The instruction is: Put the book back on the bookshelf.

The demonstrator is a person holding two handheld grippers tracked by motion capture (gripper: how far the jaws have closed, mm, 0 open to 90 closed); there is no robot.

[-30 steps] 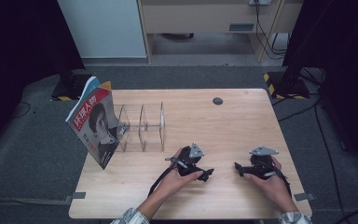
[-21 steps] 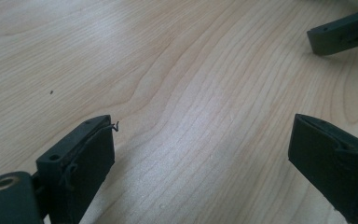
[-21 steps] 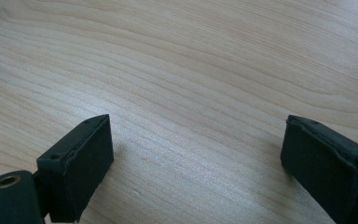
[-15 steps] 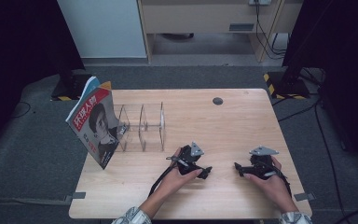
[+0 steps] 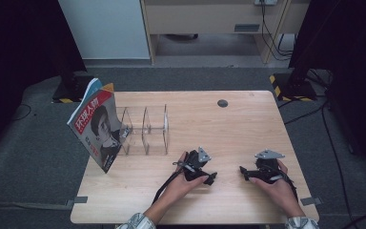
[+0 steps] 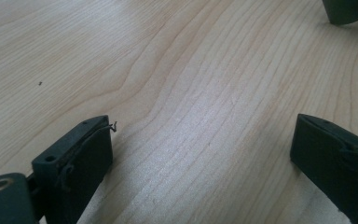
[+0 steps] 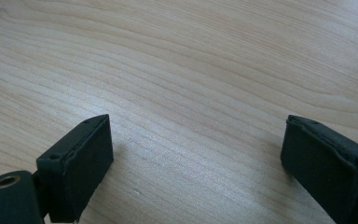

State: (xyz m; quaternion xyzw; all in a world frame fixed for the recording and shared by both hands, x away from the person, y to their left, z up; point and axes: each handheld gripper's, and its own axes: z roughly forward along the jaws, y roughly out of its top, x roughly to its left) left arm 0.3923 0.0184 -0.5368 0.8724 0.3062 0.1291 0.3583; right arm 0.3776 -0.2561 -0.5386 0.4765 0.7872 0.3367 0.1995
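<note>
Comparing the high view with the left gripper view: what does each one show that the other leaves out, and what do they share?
The high view takes in the magazine leaning against the left end of a clear acrylic divider rack, a small dark disc near the table's far edge, and both hands holding the left gripper and right gripper. The left gripper view gives the close detail: its own two black jaws wide apart with nothing between them, low over the wood grain. Both show the bare wooden table.
</note>
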